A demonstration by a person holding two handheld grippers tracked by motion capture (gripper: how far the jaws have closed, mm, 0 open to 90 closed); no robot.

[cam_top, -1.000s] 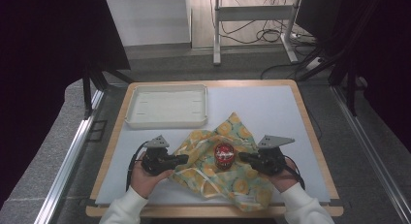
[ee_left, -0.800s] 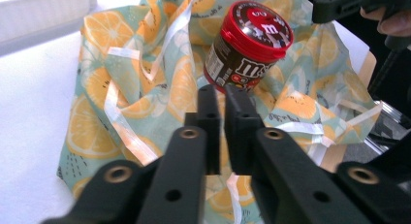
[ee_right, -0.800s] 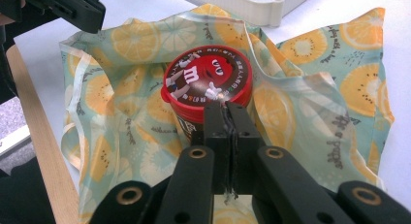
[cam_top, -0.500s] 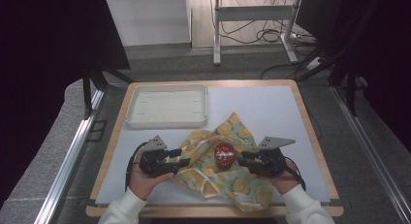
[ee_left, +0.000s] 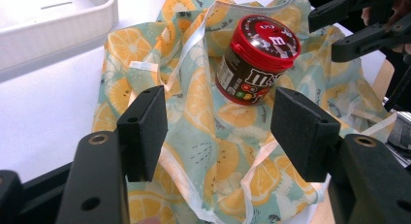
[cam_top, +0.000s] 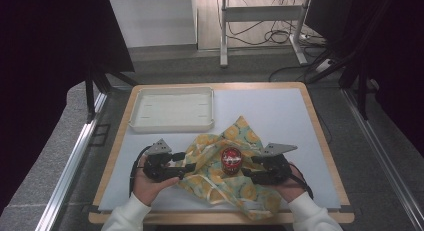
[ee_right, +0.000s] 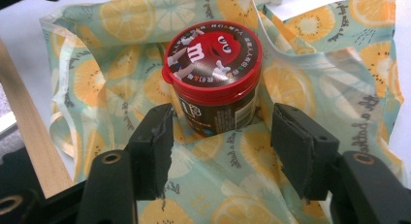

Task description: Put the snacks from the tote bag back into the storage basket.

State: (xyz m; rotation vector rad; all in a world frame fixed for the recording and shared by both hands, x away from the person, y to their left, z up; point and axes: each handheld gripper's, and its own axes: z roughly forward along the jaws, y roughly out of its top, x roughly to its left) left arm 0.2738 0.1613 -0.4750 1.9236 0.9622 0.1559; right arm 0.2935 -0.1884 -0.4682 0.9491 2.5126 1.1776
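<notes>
Red-lidded brown candy jar (cam_top: 230, 161) upright on lemon-print cloth bag (cam_top: 215, 178); left gripper (cam_top: 186, 167) and right gripper (cam_top: 251, 168) just opening, released, nothing between; bagging not yet done

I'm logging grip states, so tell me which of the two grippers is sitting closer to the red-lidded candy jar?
The right gripper: its open jaws sit just beside the candy jar on the cloth bag. The left gripper is farther off, at the bag's left edge.
</notes>
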